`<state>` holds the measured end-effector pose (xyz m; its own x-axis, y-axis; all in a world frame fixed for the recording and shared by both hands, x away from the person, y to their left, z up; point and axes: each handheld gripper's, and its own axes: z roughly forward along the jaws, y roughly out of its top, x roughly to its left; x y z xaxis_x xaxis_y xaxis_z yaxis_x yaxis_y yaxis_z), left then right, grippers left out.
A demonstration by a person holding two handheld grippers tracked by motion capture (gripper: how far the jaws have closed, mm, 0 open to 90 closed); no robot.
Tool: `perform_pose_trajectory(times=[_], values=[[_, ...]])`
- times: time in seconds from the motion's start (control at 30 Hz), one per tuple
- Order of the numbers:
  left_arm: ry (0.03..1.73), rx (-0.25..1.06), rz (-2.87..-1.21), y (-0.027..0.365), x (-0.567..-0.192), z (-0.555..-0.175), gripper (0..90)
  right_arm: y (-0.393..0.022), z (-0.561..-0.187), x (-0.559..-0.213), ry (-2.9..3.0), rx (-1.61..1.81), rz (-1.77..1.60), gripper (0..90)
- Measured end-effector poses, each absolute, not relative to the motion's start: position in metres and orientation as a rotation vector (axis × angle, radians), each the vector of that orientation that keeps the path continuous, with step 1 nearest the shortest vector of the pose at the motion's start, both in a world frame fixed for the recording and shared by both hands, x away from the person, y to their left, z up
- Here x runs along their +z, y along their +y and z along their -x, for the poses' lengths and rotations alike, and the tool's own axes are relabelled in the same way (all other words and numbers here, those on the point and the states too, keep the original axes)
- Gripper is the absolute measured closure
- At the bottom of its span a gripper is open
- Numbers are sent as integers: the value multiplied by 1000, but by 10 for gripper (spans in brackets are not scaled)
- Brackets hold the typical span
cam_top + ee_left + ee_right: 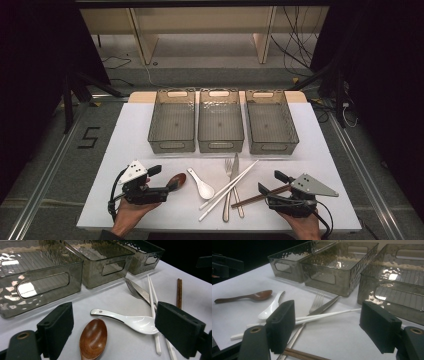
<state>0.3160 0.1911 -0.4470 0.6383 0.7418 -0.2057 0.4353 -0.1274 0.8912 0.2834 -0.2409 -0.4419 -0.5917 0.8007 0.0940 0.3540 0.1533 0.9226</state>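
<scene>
A row of cutlery lies on the white table (310,150). My left gripper (165,181) stands open at the front left, and the brown wooden spoon (176,181) has its bowl (93,337) lying between the jaws, untouched. Beside it rest a white ceramic spoon (130,321), a fork (228,172), a knife (236,167) and white chopsticks (227,190). At the front right my right gripper (271,183) is open too, its jaws astride the near end of the brown chopsticks (257,196). These brown chopsticks (302,355) pass low beside its left jaw.
Three grey see-through bins (172,122) (220,122) (270,124) stand side by side at the back of the table, all empty. Beyond them are shelf legs and cables on the floor. A person's hands hold both grippers at the table's front edge.
</scene>
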Motion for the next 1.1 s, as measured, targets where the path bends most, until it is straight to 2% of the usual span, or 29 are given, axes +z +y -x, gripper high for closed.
perform_pose_trajectory(times=[1.1], values=[[968,312,-1801,187,-450,-319,153,-239,-286,-432,2182,1251,-961,305]])
